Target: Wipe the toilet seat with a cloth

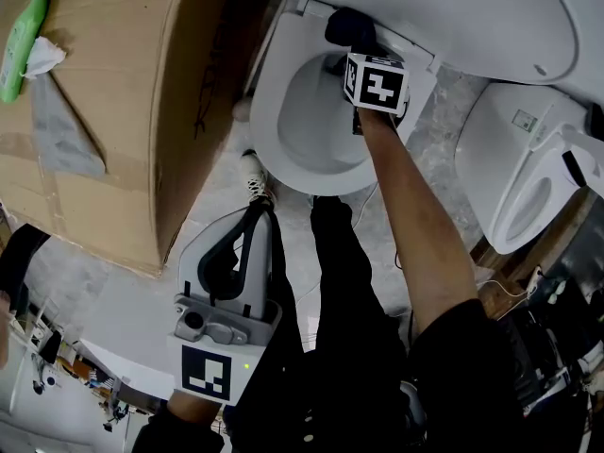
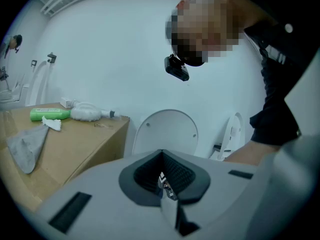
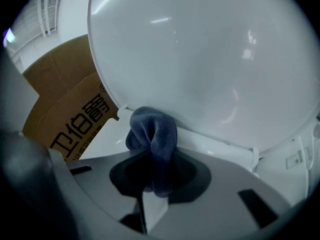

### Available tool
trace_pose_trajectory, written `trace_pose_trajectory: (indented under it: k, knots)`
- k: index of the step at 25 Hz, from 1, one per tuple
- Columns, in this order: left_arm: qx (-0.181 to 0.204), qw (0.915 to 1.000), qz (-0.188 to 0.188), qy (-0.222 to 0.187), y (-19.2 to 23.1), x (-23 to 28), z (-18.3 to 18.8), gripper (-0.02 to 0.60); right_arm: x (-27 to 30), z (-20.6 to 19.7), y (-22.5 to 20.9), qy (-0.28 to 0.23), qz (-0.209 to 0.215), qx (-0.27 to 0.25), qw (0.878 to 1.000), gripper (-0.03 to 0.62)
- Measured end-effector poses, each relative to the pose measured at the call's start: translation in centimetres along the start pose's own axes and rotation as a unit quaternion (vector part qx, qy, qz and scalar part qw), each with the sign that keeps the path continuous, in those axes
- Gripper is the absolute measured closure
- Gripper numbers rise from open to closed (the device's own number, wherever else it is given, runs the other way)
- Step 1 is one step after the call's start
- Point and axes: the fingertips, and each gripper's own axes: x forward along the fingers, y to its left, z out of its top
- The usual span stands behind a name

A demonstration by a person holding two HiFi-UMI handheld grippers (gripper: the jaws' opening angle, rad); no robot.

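Observation:
The white toilet seat [image 1: 274, 121] lies down around the bowl, with its lid [image 1: 453, 17] raised behind it. My right gripper [image 1: 357, 53] reaches over the bowl to the back of the seat, shut on a dark blue cloth [image 1: 345, 28]. In the right gripper view the bunched cloth [image 3: 152, 134] sticks out of the right gripper [image 3: 154, 176] and presses against the seat's rear edge [image 3: 220, 146], just under the lid [image 3: 200, 59]. My left gripper [image 1: 253, 217] hangs back by the person's legs, shut and holding nothing. In its own view, the left gripper [image 2: 165, 184] points up at the wall.
A large cardboard box [image 1: 113, 111] stands left of the toilet, with a green bottle [image 1: 21, 45] and a grey rag [image 1: 57, 125] on top. A second toilet [image 1: 528, 177] sits to the right. The person's legs and white shoe [image 1: 253, 173] stand before the bowl.

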Motion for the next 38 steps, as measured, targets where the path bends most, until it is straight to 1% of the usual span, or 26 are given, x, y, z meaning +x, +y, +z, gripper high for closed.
trace_pose_trajectory:
  k: [4,11,25,28,32,38]
  knots:
    - [0.002,1.0,-0.005,0.001,-0.6,0.2,0.0,0.571,-0.4,-0.6,-1.4,0.002,-0.01,0.02,1.0,0.522]
    - [0.006,0.9999,-0.013,0.002,-1.8,0.5,-0.1,0.571,-1.1,-1.7,-3.6,0.003,-0.021,0.04,0.999,0.522]
    - [0.012,0.9998,-0.017,0.0,-3.1,0.4,0.1,0.571,-2.1,-3.1,-6.9,0.004,-0.031,0.096,0.995,0.522]
    - [0.013,0.9998,-0.017,-0.003,-3.3,0.1,0.2,0.571,-2.2,-3.1,-6.9,0.007,-0.031,0.088,0.996,0.522]
    - [0.018,0.9996,-0.018,-0.008,-3.8,-0.3,0.9,0.571,-2.6,-3.0,-6.7,0.015,-0.025,0.058,0.998,0.522]
    - [0.032,0.9989,-0.023,-0.026,-5.0,-0.8,3.9,0.571,-5.5,-2.2,-6.5,0.002,-0.007,0.029,1.0,0.522]
